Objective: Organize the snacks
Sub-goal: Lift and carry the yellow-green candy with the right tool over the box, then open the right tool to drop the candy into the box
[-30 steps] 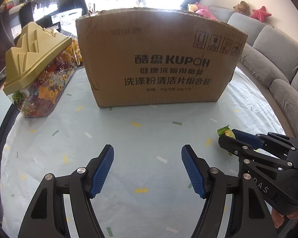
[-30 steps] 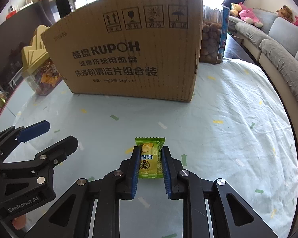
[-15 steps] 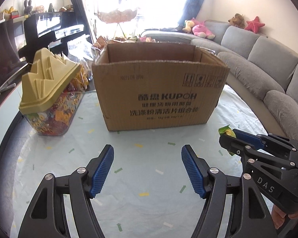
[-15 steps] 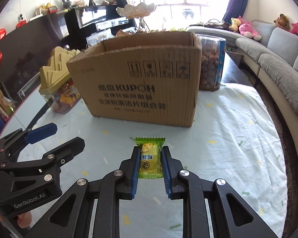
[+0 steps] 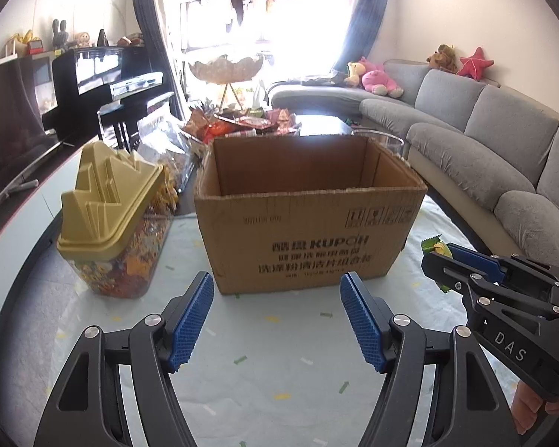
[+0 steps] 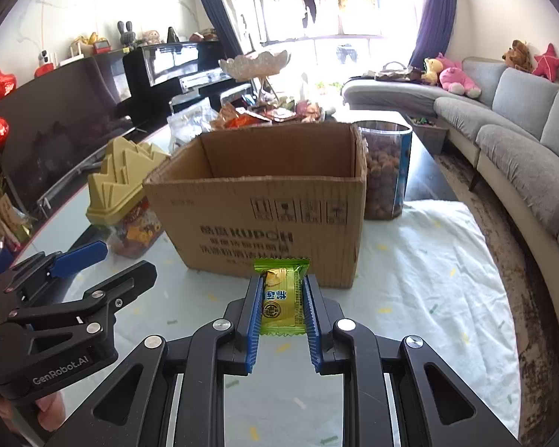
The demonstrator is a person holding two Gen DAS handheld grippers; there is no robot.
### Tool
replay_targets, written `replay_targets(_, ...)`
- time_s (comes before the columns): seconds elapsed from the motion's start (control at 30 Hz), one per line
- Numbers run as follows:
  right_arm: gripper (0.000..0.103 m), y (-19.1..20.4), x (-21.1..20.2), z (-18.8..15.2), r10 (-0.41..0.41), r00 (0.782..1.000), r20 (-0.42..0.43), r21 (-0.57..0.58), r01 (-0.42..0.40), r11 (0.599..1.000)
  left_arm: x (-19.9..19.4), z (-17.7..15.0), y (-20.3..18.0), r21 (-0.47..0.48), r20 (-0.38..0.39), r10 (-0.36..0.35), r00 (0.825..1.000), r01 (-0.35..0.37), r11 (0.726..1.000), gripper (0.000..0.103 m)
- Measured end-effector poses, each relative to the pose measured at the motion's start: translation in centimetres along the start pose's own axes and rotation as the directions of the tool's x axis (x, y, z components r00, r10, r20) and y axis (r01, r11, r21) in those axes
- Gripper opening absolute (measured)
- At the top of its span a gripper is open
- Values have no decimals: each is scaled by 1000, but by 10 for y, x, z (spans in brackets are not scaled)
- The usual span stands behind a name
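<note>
My right gripper (image 6: 282, 300) is shut on a green and yellow snack packet (image 6: 281, 300), held in the air in front of an open cardboard box (image 6: 264, 205). In the left wrist view that gripper (image 5: 438, 260) comes in from the right, the snack packet (image 5: 434, 247) peeking past its tip. My left gripper (image 5: 277, 320) stands open with nothing between its blue pads, facing the cardboard box (image 5: 309, 231). The part of the box interior that shows looks bare. In the right wrist view the left gripper (image 6: 104, 260) sits at the lower left.
A clear jar with a gold lid (image 5: 111, 231) full of sweets stands left of the box. A clear tub of brown snacks (image 6: 385, 175) stands at its right rear. More snack bags (image 5: 238, 123) lie behind. A white confetti cloth (image 6: 428, 260) covers the round table; a grey sofa (image 5: 484, 141) curves at right.
Both grippers have risen and tilted, so the box's open top and inside now show. The right gripper keeps hold of the snack packet; the left stays open.
</note>
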State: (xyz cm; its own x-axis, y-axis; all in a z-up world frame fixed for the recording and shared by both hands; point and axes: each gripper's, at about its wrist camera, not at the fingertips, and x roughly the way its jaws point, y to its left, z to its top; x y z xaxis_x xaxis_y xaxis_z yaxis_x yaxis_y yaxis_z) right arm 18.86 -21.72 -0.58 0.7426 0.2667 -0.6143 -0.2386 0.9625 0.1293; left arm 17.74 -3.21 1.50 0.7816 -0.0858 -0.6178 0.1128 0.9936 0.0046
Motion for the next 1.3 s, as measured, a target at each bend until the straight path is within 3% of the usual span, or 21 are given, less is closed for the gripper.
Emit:
replay_targets(0.73, 22, 2, 10, 71, -25, 998, 58, -6, 26, 1000, 4, 71, 15, 1, 66, 22, 998, -23, 1000, 73)
replay_targets(1.2, 23, -1, 42, 111, -41, 999, 13, -12, 41, 999, 35, 100, 26, -4, 22, 35, 999, -35, 999, 79)
replay_targets(1.27, 26, -2, 47, 114, -52, 999, 8, -3, 52, 999, 38, 101, 27, -3, 18, 41, 999, -41, 999, 80)
replay_targets(1.3, 34, -3, 49, 114, -56, 998, 4, 3, 56, 998, 40, 100, 28, -5, 18, 45, 999, -45, 999, 81)
